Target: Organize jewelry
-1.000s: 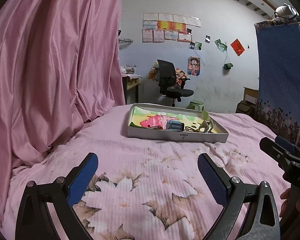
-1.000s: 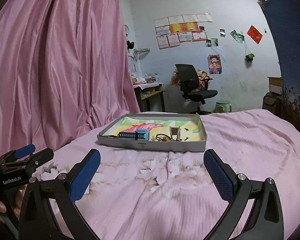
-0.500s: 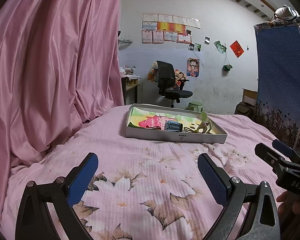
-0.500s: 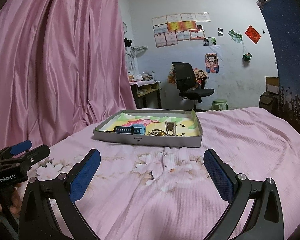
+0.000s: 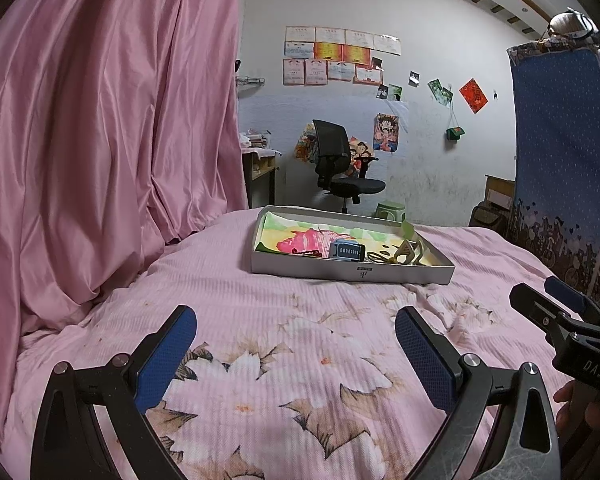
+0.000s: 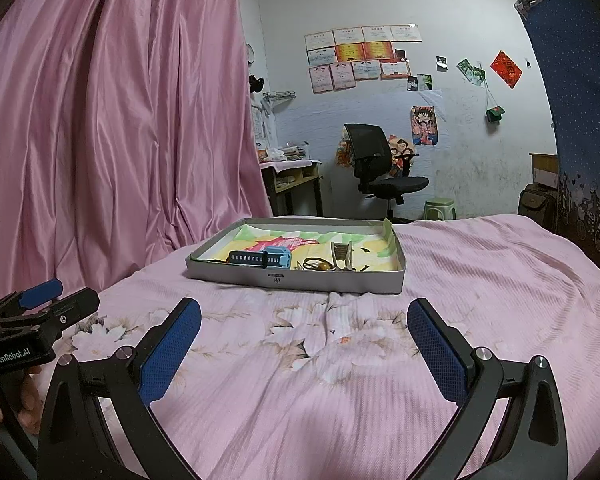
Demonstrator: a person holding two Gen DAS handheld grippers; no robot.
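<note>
Jaws on both tools stand wide apart and hold nothing: the left gripper (image 5: 296,344) and the right gripper (image 6: 304,336) each hover low over the pink floral bedspread (image 6: 480,280), blue-padded fingers (image 6: 172,348) spread. Each shows at the edge of the other's view, with fingertips of a hand (image 6: 24,400) around the left handle. Ahead of both, well apart from them, a shallow grey cardboard tray (image 6: 296,278) with a colourful paper lining lies flat on the bed. Inside it, near the front wall, are a light-blue watch with a dark strap (image 6: 262,258), a small red beaded piece (image 5: 306,253), a dark cord with an amber bead (image 6: 318,265) and a bronze-coloured clip (image 6: 342,254) standing beside it. Pink satin curtain (image 5: 100,140) hangs to the left.
</note>
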